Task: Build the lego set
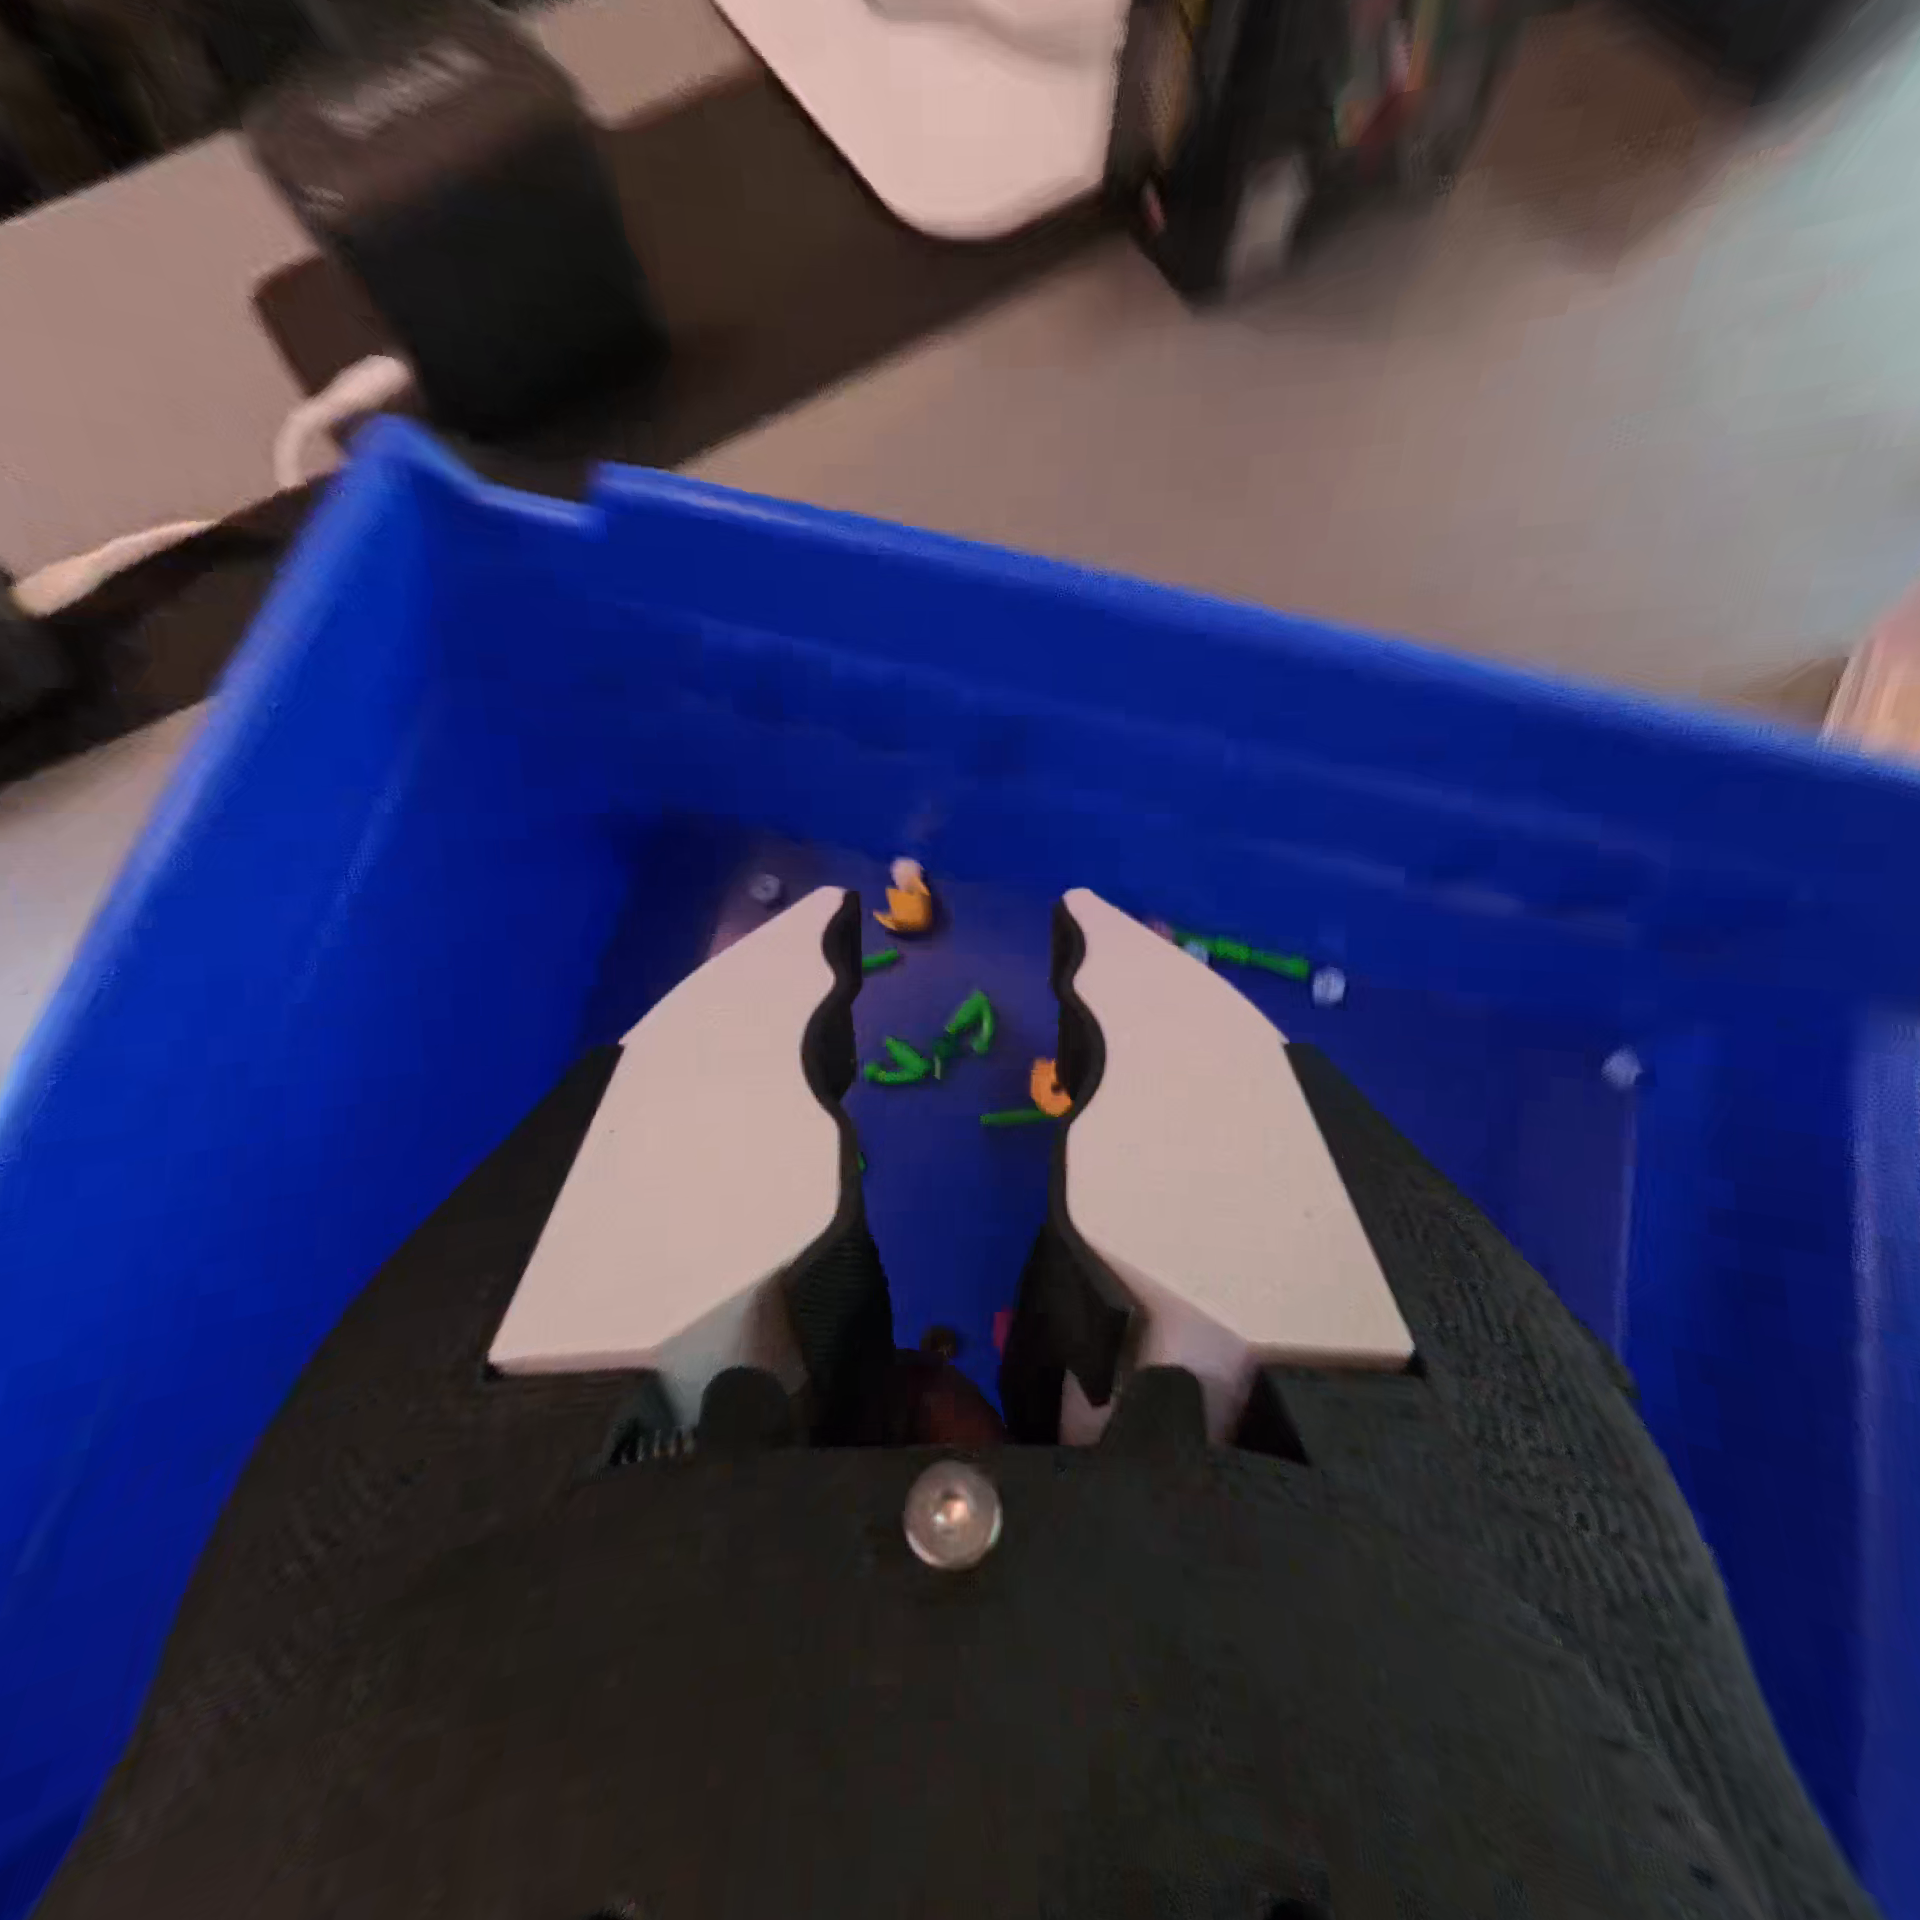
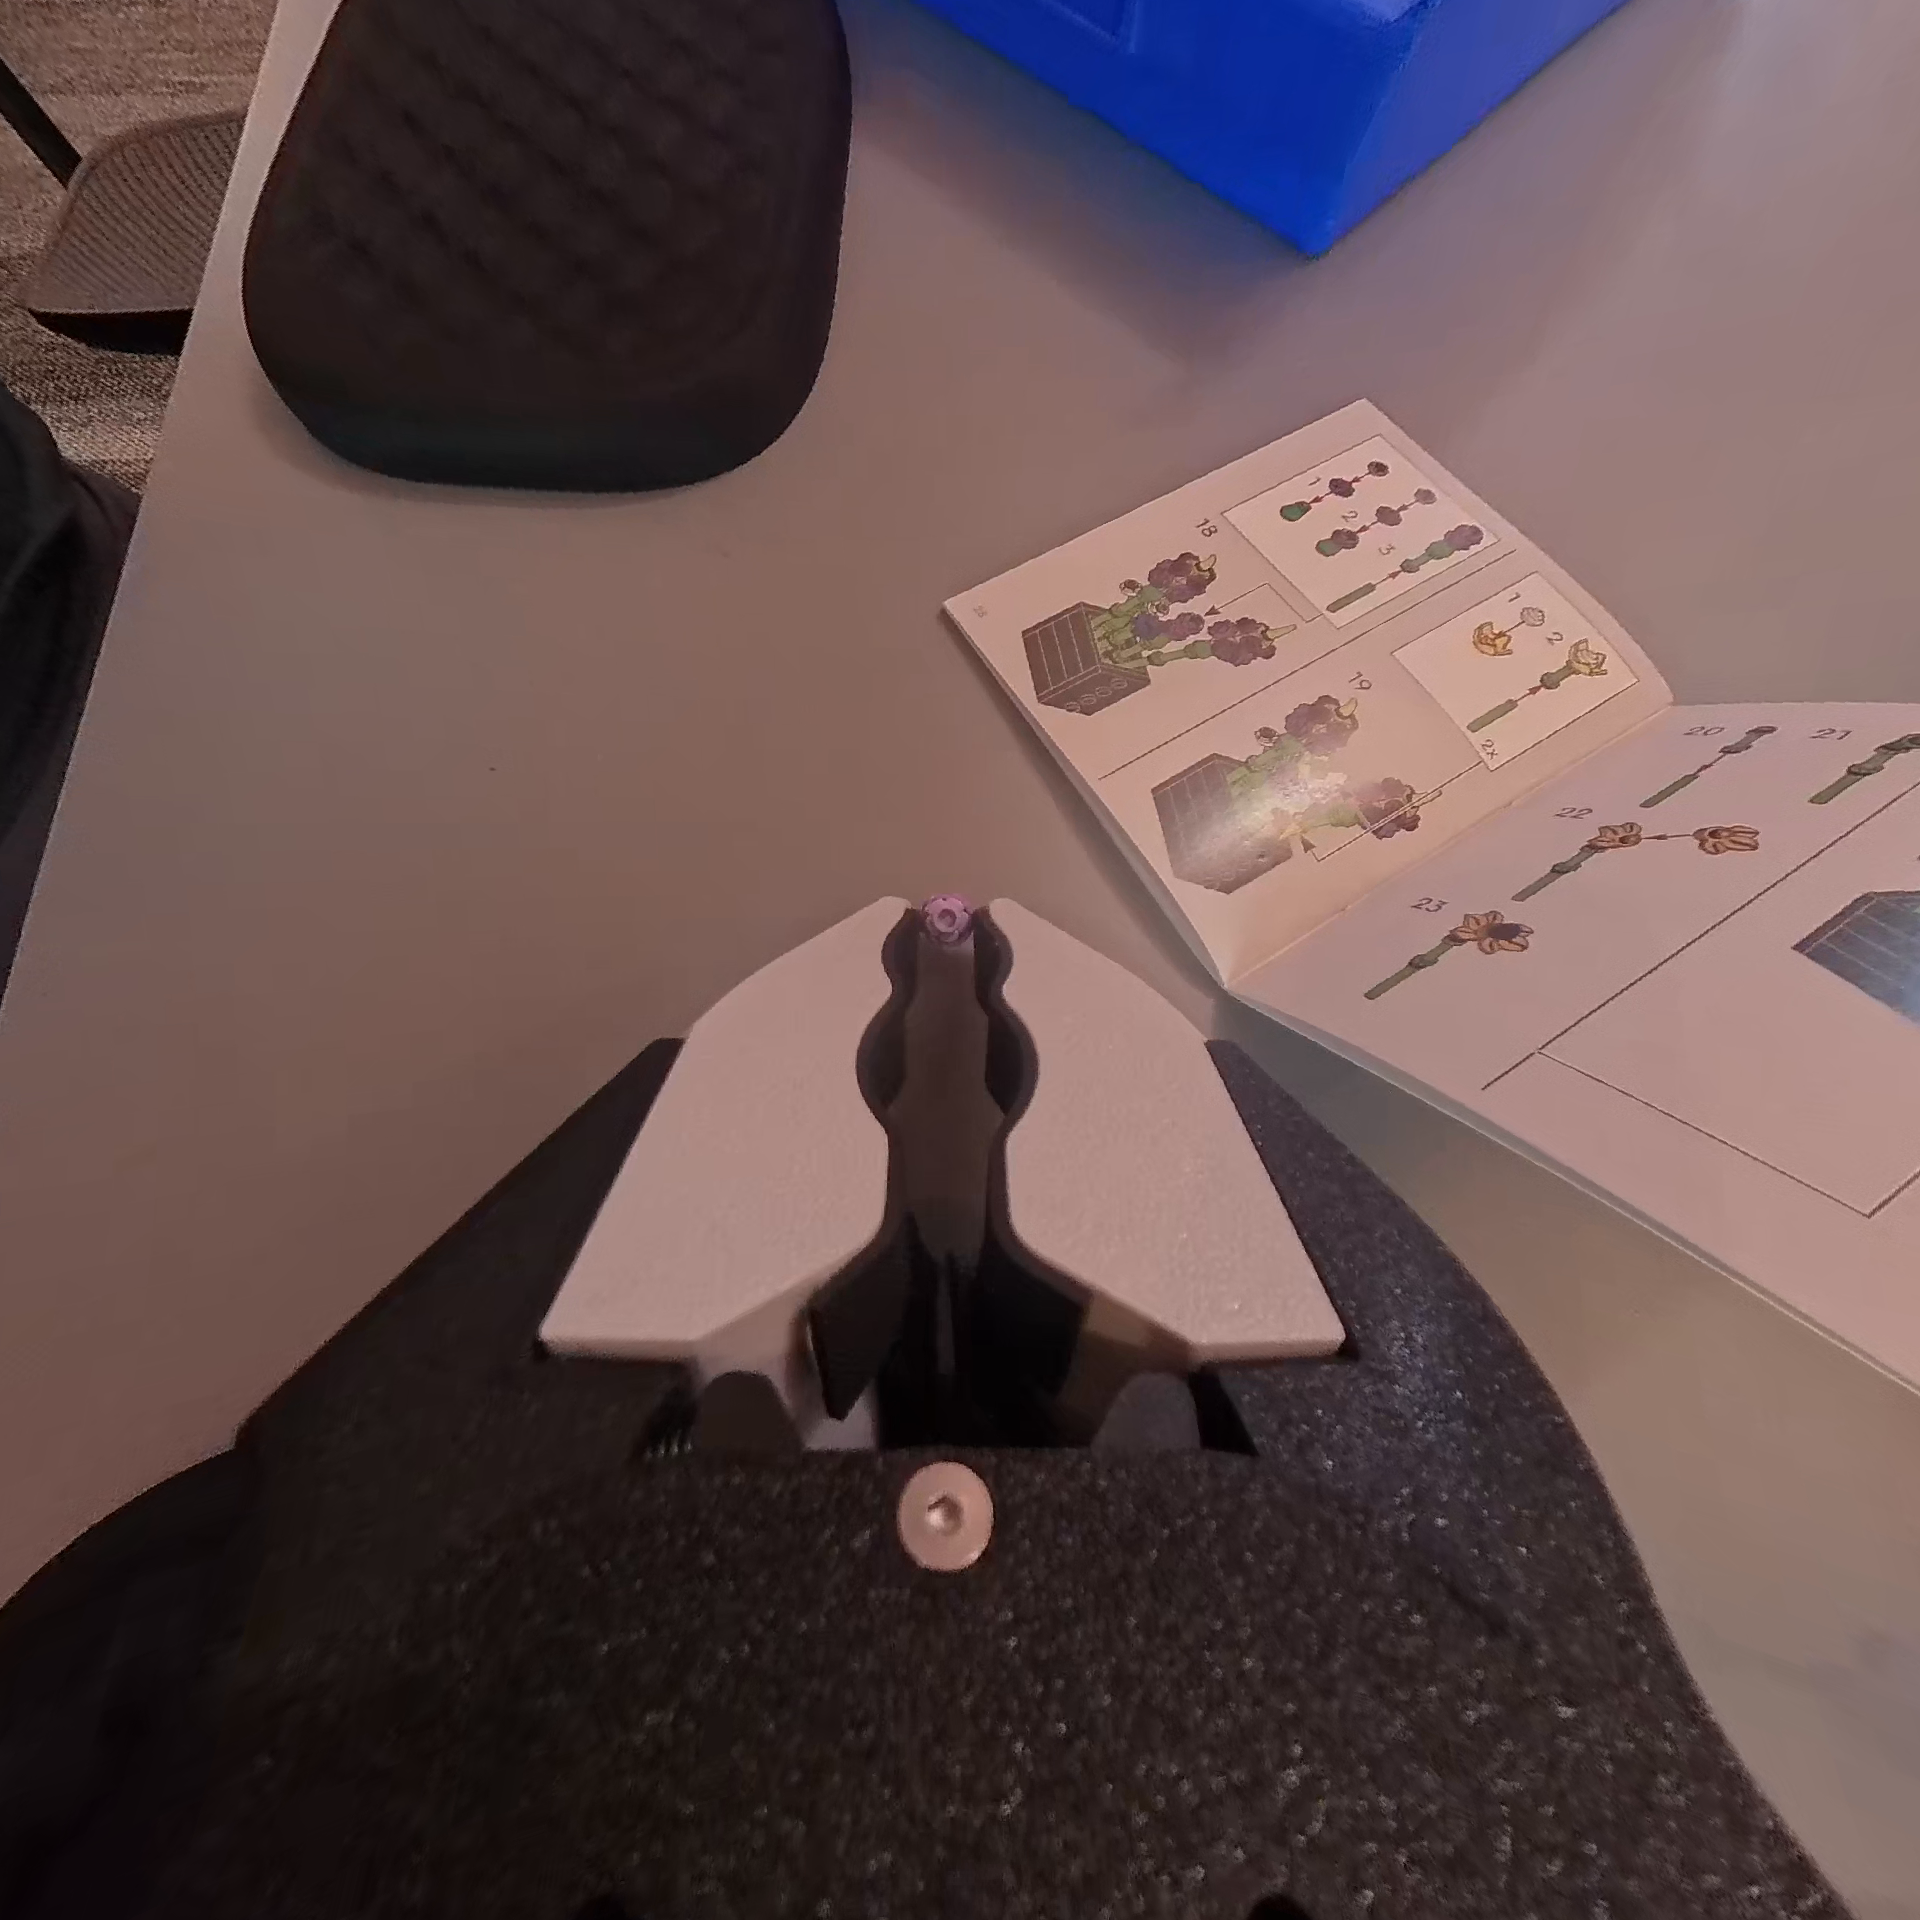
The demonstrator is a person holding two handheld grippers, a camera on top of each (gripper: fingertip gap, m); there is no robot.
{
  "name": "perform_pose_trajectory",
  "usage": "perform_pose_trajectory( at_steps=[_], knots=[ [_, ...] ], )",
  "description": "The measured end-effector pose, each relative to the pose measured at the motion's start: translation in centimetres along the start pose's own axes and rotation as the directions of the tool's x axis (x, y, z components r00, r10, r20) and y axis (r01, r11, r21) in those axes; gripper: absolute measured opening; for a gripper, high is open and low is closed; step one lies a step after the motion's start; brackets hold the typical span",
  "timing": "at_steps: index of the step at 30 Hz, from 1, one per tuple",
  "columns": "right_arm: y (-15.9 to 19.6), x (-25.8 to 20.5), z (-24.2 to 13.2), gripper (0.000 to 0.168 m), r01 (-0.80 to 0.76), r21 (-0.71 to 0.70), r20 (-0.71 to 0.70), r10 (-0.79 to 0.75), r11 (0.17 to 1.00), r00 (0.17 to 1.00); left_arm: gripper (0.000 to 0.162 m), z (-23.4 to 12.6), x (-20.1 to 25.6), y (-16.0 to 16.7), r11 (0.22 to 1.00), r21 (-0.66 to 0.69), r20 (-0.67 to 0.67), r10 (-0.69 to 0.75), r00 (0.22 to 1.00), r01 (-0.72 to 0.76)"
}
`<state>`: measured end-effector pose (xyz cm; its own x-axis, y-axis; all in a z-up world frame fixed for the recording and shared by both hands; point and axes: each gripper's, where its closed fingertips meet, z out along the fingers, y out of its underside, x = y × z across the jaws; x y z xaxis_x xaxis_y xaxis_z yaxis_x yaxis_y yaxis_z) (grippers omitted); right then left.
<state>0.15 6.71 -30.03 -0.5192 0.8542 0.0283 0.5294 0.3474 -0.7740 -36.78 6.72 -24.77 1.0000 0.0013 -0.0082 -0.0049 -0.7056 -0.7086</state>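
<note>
White-fingered black hand-held gripper (image 2: 948,914)

Left hand-held gripper (image 1: 956,914) agape; right hand-held gripper (image 2: 948,914) pinched.

A: Left wrist view is motion-blurred. Pieces on the bin (image 1: 436,831) floor are green (image 1: 961,1029) and orange (image 1: 904,906) smears, shapes unreadable.
B: Behind the bin?
A: A dark blob (image 1: 457,239) and a box (image 1: 1278,135), both too soft to identify.
B: Right view?
A: Booklet (image 2: 1455,831) runs off the right edge. Bin's (image 2: 1299,114) corner only; top edge cuts the rest. Lilac piece (image 2: 947,918) at the fingertips is too small to make out.
</note>
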Motion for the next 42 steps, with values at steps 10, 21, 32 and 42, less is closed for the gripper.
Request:
perform_pose_trajectory(
  at_steps=[10, 21, 32, 42],
  knots=[
    [0.1, -0.1, 0.1, 0.010, 0.008, -0.011, 0.004, -0.008, 1.000, 1.000, 0.032, 0.9, 0.6, 2.6, 0.990, -0.139, -0.051, 0.014, 0.999, -0.021],
    [0.1, -0.1, 0.1, 0.010, 0.010, -0.007, 0.002, -0.010, 1.000, 1.000, 0.038, 2.4, 5.3, 3.3, 0.926, -0.220, -0.290, 0.238, 0.927, -0.306],
    [0.1, -0.2, 0.1, 0.010, 0.034, -0.006, -0.001, -0.034, 0.999, 0.999, 0.058, 2.0, 8.0, 5.7, 0.836, -0.311, -0.473, 0.276, 0.837, -0.451],
    [0.2, -0.2, 0.1, 0.010, 0.035, -0.015, 0.000, -0.035, 0.999, 0.999, 0.054, -4.3, 1.1, 5.6, 0.822, -0.410, -0.264, 0.308, 0.914, -0.396]
  ],
)
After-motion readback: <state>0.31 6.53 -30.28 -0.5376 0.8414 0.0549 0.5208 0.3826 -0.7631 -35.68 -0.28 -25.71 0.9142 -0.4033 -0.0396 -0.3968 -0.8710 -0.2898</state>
